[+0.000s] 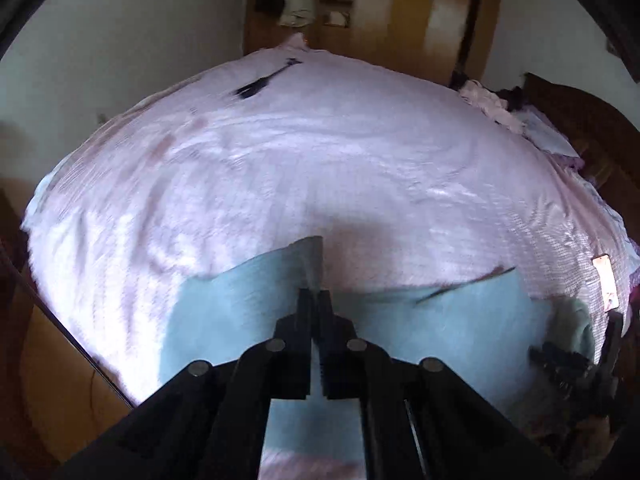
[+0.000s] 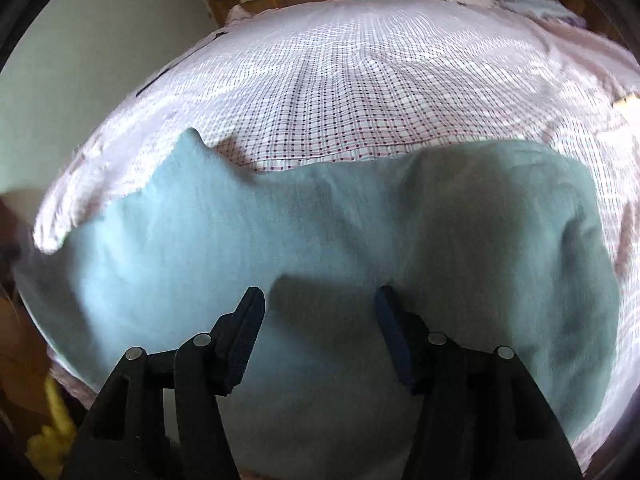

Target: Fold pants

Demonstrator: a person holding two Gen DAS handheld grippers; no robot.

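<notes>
left hand-held gripper [image 1: 314, 294] pinches the pale blue pants [image 1: 224, 312]; right hand-held gripper [image 2: 318, 300] hovers apart above them.

Left gripper [image 1: 315, 294] closed, right gripper [image 2: 318, 294] agape

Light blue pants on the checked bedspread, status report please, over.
Left claw shut on a raised fold of the light blue fabric pants. Right claw open above them. Nothing in the way.

Counting the things on the bed

One pair of blue pants [image 2: 304, 240] is lying on one bed [image 2: 360, 92], two claws, left claw [image 1: 315, 294] and right claw [image 2: 318, 298], are showing, and one black stick [image 1: 264, 79] is lying far off.
</notes>
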